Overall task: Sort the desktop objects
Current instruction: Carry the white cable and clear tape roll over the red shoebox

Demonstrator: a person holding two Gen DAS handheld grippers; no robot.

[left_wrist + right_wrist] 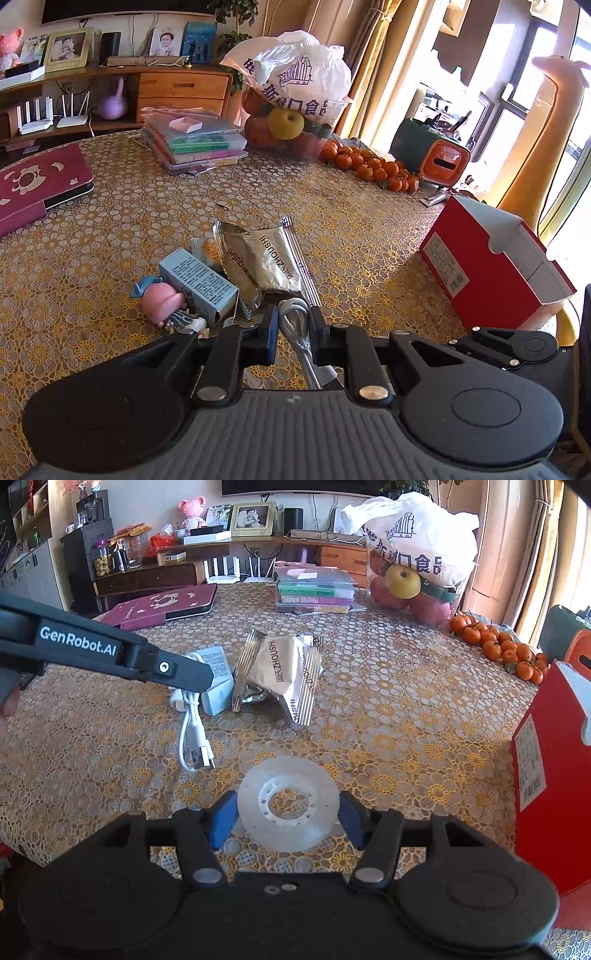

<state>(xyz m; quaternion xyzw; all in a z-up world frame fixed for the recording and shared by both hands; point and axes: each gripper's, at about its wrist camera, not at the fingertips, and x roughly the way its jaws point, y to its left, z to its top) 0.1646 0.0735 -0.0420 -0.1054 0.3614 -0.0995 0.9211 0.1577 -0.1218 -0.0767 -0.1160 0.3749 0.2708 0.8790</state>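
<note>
**Both grippers engaged at the counter clutter**

While the left gripper (294, 325) reaches low over the counter (362, 236), we find its two black fingers drawn close around a loop of white USB cable (295, 325); whether they actually press on it we cannot tell. From the right wrist view that same gripper (201, 672) slants down from the left, its arm marked "GenRobot.AI", with part of a hand (7, 709) at the frame edge. The cable (188, 716) is smooth, rounded and folded double, its metal plug lying toward the near side.

We record the right gripper (288, 812) held level and close to the counter, its blue-padded fingers (221, 818) spread wide on either side of a roll of clear tape (288, 805). The roll lies flat, a translucent ring with a white toothed core; contact with the pads cannot be confirmed.

Just beyond the cable sit crumpled silver foil packets (266, 262), creased and shiny, a pale blue printed carton (199, 284), and a glossy figurine (166, 302) with a pink head, lying on its side against the carton. A red cardboard box (491, 266) stands to the right, apart from the pile. The counter carries a clear cover over a gold floral lace pattern.
</note>
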